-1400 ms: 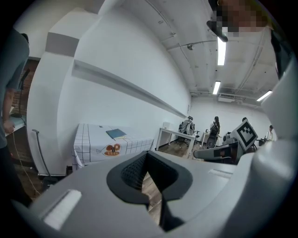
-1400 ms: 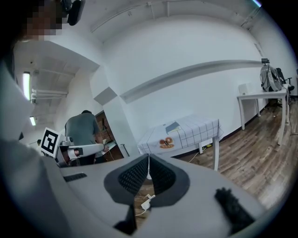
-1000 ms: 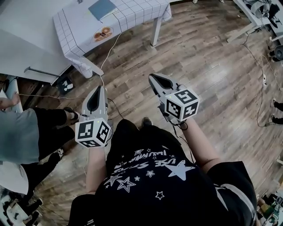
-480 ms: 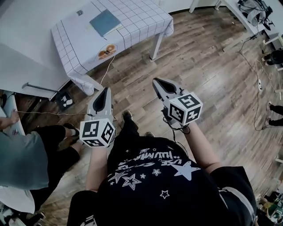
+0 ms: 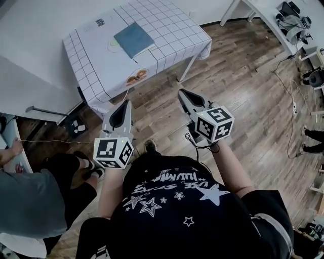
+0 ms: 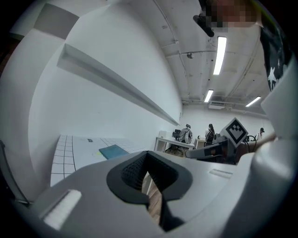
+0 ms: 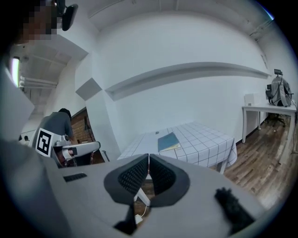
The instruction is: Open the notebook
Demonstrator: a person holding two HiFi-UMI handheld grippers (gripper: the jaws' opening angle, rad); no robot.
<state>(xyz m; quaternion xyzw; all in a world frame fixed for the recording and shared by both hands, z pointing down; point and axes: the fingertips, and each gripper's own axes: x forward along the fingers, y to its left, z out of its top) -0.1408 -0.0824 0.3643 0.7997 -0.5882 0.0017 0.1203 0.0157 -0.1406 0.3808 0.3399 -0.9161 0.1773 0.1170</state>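
Observation:
A closed blue-green notebook (image 5: 134,39) lies flat on a table under a white checked cloth (image 5: 172,35). It also shows in the left gripper view as the notebook (image 6: 113,151) and in the right gripper view as the notebook (image 7: 168,141). My left gripper (image 5: 125,102) and right gripper (image 5: 180,92) are held in front of my body over the wooden floor, short of the table and pointing toward it. Both are shut with nothing between the jaws, as seen at the left gripper (image 6: 147,155) and the right gripper (image 7: 148,158).
A person in a grey top (image 5: 30,202) stands close at my left. An orange printed patch (image 5: 135,78) hangs on the cloth's near edge, and a thin cable (image 5: 119,98) runs down to the floor. White desks (image 5: 263,10) stand at the far right.
The table and notebook have come nearer and lower in the head view as both grippers travel forward toward them. The jaws have stayed shut.

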